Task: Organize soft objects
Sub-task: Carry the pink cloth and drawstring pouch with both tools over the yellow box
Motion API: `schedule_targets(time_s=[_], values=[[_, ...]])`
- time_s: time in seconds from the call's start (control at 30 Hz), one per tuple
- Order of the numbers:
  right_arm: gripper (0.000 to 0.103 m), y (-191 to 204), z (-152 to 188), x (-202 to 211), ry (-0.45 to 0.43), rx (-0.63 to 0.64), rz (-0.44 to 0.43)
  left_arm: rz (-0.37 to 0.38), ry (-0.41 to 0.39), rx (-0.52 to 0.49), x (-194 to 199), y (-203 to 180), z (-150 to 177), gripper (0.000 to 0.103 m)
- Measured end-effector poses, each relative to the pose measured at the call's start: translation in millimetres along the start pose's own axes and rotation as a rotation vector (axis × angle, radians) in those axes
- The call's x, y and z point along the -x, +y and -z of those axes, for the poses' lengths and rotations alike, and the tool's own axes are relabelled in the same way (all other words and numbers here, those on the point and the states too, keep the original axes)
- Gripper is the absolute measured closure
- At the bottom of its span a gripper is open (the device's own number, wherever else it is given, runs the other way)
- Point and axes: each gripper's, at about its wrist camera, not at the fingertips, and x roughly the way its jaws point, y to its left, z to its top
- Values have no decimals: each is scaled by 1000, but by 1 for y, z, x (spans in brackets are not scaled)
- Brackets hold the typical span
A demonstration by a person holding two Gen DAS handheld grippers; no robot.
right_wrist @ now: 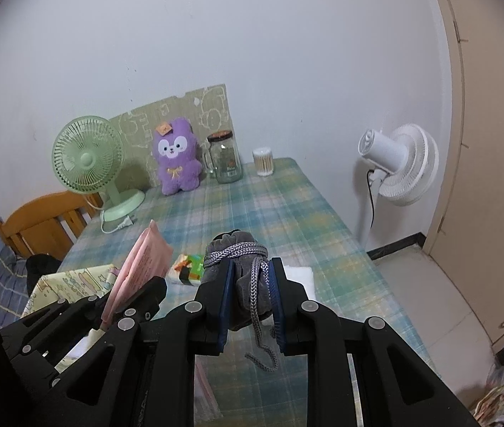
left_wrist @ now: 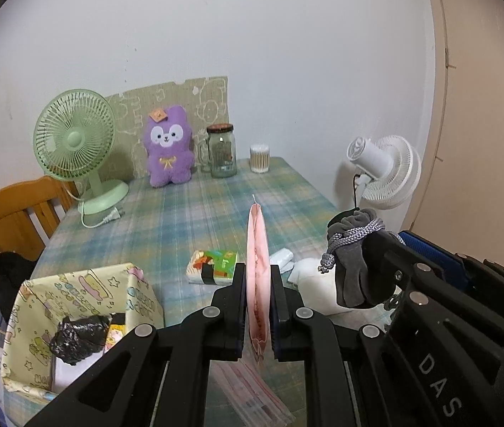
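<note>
Two hand-held grippers hover side by side above the near end of a table [left_wrist: 216, 192] covered in a pale blue-green plaid cloth. The left gripper [left_wrist: 257, 286] is clamped on a thin pink packet [left_wrist: 257, 249], which stands on edge between its jaws. The right gripper [right_wrist: 250, 291] is closed around a grey drawstring pouch [right_wrist: 241, 259], its braided cord dangling below the jaws. Both items are lifted clear of the table. At the near left sits a fabric storage box [left_wrist: 138, 295] printed with pastel cartoons; it already holds a crumpled black bag [left_wrist: 77, 338] and something yellow, so some sorting seems done. Still on the cloth, between the grippers and the middle of the table, lie a small colourful tissue pack [left_wrist: 212, 267] and a few white soft items [left_wrist: 305, 274], one folded flat. At the far end, against the wall, stand a green desk fan [left_wrist: 75, 142], a purple plush toy [left_wrist: 170, 149], a glass jar [left_wrist: 221, 151] and a tub of cotton swabs [left_wrist: 259, 158]. The task looks roughly midway: the two held items still need placing, likely in the box, and the loose pieces remain.
</note>
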Motion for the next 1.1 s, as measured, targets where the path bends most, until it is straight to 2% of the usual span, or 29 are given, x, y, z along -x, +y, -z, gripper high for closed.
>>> schedule_targets(time_s=[0.53,1.1], values=[[80,47,-12,17,-40,29,-42,-21,-62,20,33,43,-7,95],[80,115,-5,-3,-20,79,-126,-100,-51,68,33,109,2,95]])
